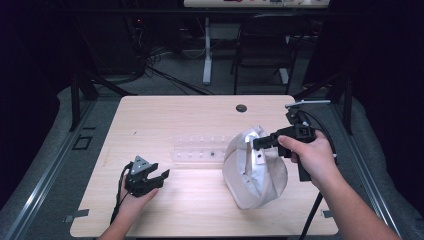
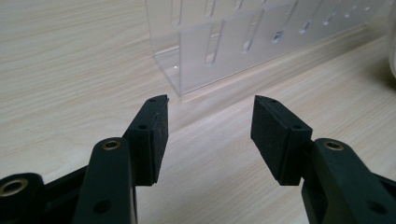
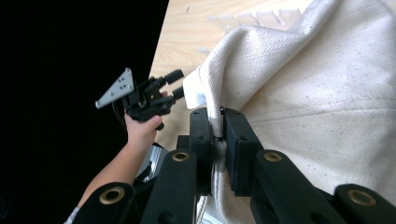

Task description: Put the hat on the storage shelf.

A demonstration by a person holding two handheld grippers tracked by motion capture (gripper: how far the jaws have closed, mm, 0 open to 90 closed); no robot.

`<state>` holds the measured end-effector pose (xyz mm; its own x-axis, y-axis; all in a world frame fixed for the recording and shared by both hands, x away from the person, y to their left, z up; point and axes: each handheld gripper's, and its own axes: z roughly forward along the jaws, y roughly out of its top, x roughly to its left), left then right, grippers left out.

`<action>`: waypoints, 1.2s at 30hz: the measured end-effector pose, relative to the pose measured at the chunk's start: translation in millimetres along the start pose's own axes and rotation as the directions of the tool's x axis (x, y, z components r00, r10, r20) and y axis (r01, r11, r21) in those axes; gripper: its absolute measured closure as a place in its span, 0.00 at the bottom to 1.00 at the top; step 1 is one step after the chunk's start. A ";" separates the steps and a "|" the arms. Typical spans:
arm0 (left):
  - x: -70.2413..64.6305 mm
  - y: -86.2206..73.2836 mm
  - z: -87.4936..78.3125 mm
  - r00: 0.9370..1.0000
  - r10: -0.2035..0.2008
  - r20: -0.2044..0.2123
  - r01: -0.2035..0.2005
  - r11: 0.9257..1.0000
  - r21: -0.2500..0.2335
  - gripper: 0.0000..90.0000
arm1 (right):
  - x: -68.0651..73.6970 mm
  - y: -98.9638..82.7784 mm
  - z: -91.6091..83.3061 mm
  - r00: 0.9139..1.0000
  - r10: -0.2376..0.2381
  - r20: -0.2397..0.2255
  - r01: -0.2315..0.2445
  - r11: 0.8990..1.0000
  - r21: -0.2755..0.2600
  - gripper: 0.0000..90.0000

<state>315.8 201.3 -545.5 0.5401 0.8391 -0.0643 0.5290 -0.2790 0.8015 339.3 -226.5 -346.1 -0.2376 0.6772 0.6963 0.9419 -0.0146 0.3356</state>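
Observation:
A cream fabric cap (image 1: 252,175) hangs over the right half of the wooden table (image 1: 165,120), its lower edge near the tabletop. My right gripper (image 1: 257,143) is shut on the cap's upper edge; in the right gripper view the jaws (image 3: 219,117) pinch a fold of the cloth (image 3: 317,84). My left gripper (image 1: 159,175) rests low at the front left, open with nothing between its pads (image 2: 210,126). It points toward a clear acrylic rack (image 2: 224,46) lying in the table's middle (image 1: 200,150).
A round cable hole (image 1: 241,108) sits near the table's far edge. Beyond the table stand a dark chair (image 1: 265,40) and a white desk leg (image 1: 207,50), with cables on the floor. My left gripper (image 3: 173,84) is seen past the cap.

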 end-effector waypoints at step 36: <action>-58.1 29.2 -8.6 0.982 0.135 0.133 -0.128 0.990 -0.056 0.56 | 39.2 57.0 4.2 0.996 0.013 -0.087 -0.023 0.992 -0.121 0.92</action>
<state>294.3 148.4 -513.3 0.6888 0.7241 -0.0347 0.4177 -0.3573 0.8354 384.6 -197.8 -302.3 -0.2454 0.6104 0.7532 0.9116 -0.1190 0.3934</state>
